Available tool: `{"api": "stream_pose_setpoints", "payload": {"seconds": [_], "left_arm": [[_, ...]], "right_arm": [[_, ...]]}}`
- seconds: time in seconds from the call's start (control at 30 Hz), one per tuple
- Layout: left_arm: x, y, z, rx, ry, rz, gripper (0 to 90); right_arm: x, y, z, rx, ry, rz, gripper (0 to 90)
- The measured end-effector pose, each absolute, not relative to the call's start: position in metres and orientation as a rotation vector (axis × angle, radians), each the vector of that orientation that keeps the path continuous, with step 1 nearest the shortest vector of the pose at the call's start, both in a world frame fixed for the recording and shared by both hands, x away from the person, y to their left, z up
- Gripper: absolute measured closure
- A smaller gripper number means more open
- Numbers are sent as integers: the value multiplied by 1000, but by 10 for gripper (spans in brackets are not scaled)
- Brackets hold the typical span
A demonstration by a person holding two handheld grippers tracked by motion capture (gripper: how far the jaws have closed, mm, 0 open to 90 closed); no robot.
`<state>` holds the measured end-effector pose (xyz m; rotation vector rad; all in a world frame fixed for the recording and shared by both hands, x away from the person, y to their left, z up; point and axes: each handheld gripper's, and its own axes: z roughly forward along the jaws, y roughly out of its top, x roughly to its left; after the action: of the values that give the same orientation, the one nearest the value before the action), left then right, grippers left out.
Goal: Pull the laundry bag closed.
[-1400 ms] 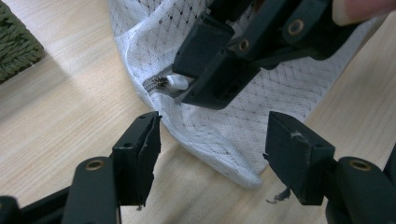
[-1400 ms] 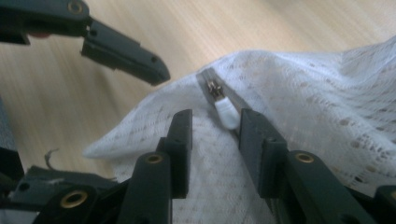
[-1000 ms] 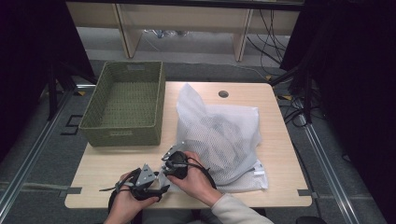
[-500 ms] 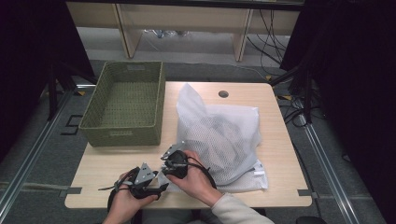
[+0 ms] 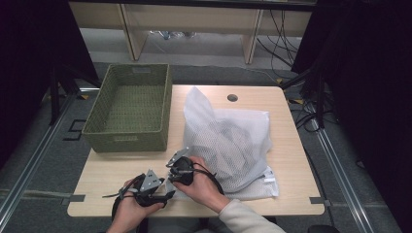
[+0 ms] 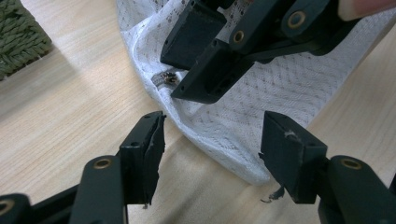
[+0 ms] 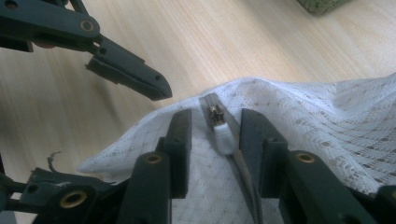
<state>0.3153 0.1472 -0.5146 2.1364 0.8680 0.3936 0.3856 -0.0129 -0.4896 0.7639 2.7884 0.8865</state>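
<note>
Zipper pull (image 7: 223,139) on white mesh bag (image 5: 228,141), near front edge of table (image 5: 291,201), lies between right claw (image 7: 215,133) pads, parted, not yet pinching; zipper runs along jaws. Left claw (image 6: 210,149) released, just been closing, straddles bag corner.

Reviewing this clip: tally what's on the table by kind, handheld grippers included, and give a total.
White mesh laundry bag, zipped, with dark contents: 1
Green woven basket, at the table's left edge: 1
Handheld grippers: 2, the left gripper with jaws apart at the bag's corner, the right gripper with jaws either side of the zipper pull
Total: 4
</note>
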Motion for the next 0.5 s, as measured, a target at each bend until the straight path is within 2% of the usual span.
{"api": "stream_pose_setpoints", "payload": {"seconds": [0.5], "left_arm": [[315, 148, -514, 2153, 866, 379, 400]], "right_arm": [[387, -15, -492, 804, 2879, 942, 779]]}}
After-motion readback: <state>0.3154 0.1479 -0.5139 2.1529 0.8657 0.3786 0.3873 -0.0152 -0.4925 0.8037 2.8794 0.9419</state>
